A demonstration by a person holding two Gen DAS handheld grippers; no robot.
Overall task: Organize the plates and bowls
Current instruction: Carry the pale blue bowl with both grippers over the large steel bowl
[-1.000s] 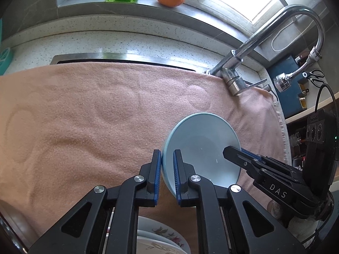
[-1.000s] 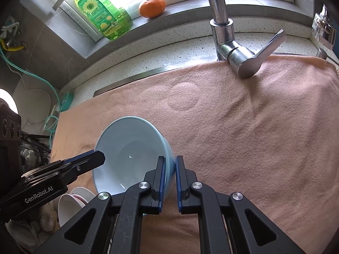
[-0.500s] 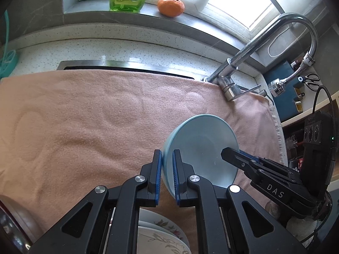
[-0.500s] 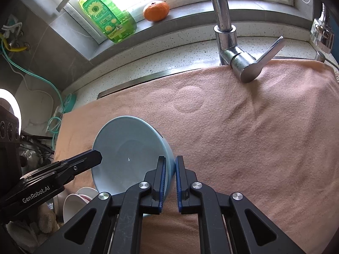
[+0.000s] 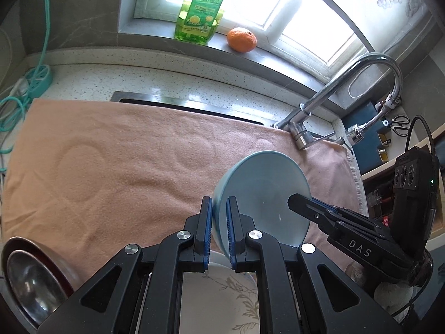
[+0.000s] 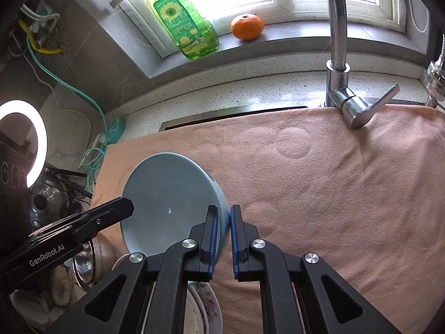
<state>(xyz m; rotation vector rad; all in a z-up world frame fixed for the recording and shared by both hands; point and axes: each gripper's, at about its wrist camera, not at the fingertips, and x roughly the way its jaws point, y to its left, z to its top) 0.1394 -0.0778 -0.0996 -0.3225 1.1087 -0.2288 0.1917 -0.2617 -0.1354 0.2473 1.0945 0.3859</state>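
Sunlit window and sill sit behind the table [image 5: 155, 75], and a pink towel [image 5: 116, 167] covers most of it and the sink below the faucet [image 6: 338, 41]. On the sill stand a soap bottle [image 6: 180, 25] and an orange [image 6: 247, 26]. Round dents mark the towel, but no dish lies on its open stretch. At the near edge wait a floral plate [image 5: 219, 292] and, further left, a steel bowl [image 5: 30, 284], both unsorted as far as I can judge. Above the towel's near part hangs a blue bowl [image 6: 167, 200], tipped on edge and clear of the cloth. Both claws hold it: the left claw [image 5: 219, 231] is pinched narrow on the rim at one side, the right claw [image 6: 222, 236] pinched narrow on the opposite rim. I judge the task barely begun: this bowl is mid-carry with no resting place yet, and the plate stack and steel bowl remain to be arranged.
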